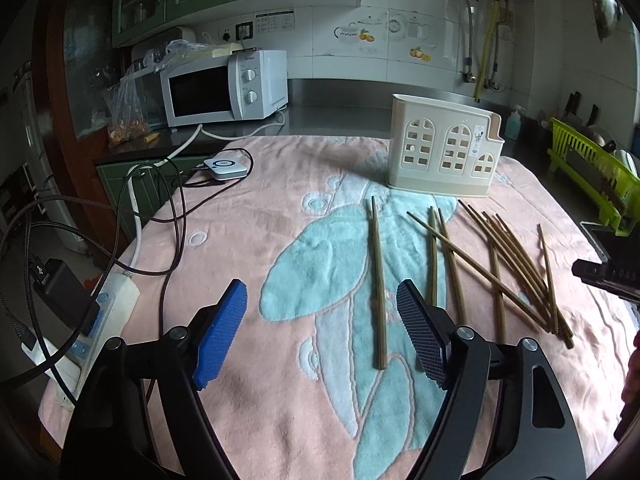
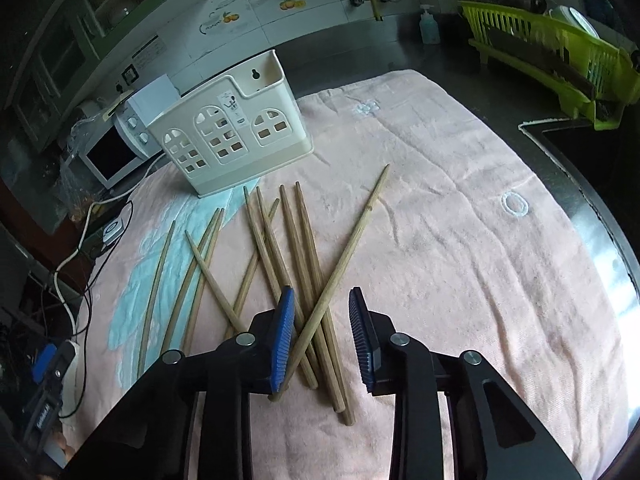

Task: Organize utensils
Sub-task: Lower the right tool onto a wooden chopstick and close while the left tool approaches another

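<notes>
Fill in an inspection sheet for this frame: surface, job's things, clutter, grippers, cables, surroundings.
Surface: pink and blue towel spread over a steel counter.
Job's things: wooden chopsticks lie loose and crossed on the towel; cream utensil holder stands upright behind them, no chopsticks visible in it.
Clutter: small white device at the towel's edge.
Grippers: left gripper open, empty, above the towel; right gripper open over the crossed chopsticks.
Cables: dark cables and power strip at the left edge.
Surroundings: microwave, green dish rack, soap bottle.
</notes>
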A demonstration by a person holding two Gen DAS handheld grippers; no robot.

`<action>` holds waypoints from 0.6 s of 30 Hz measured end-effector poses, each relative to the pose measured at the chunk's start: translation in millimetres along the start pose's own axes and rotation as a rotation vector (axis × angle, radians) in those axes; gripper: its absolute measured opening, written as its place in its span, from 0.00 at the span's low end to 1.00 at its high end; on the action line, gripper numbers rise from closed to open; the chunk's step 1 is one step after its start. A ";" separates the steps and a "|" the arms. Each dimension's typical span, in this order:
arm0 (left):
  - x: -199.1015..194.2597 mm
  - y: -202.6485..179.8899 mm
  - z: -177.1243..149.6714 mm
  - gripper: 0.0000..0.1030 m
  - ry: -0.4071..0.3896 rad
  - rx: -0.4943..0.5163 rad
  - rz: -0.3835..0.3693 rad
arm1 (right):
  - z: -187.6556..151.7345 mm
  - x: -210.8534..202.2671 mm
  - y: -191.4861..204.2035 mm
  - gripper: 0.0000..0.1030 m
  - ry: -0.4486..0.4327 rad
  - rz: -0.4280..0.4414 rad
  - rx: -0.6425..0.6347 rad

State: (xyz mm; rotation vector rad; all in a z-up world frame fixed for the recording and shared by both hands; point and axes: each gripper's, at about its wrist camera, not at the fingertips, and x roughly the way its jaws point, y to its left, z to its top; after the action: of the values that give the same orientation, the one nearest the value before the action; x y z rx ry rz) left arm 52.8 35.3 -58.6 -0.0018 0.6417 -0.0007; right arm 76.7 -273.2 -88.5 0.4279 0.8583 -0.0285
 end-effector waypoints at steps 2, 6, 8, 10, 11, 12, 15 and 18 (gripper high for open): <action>2.7 0.9 -0.4 0.74 0.002 0.000 -0.002 | 4.1 7.0 -2.5 0.22 0.018 0.021 0.035; 10.0 2.9 -1.4 0.74 0.014 -0.008 -0.008 | 9.7 23.3 -6.9 0.17 0.054 0.018 0.097; 12.8 3.3 -2.2 0.74 0.020 -0.008 -0.010 | 12.5 30.0 -10.7 0.14 0.062 0.019 0.125; 15.7 3.3 -3.0 0.74 0.028 -0.004 -0.013 | 15.3 37.5 -15.1 0.11 0.077 0.028 0.156; 16.8 4.0 -3.4 0.74 0.030 -0.003 -0.013 | 15.8 40.1 -17.0 0.09 0.081 0.031 0.166; 18.2 5.0 -3.7 0.74 0.033 -0.004 -0.013 | 17.0 43.1 -17.8 0.09 0.086 0.029 0.173; 22.3 5.8 -4.4 0.71 0.046 -0.005 -0.020 | 18.9 49.4 -19.1 0.09 0.092 0.017 0.181; 25.2 5.3 -5.5 0.70 0.054 -0.002 -0.027 | 20.5 53.7 -19.7 0.09 0.096 0.012 0.179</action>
State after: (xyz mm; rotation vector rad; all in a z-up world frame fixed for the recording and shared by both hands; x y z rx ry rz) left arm 69.7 40.6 -78.0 -0.0119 0.6954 -0.0261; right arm 123.2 -291.2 -123.3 0.6056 0.9517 -0.0747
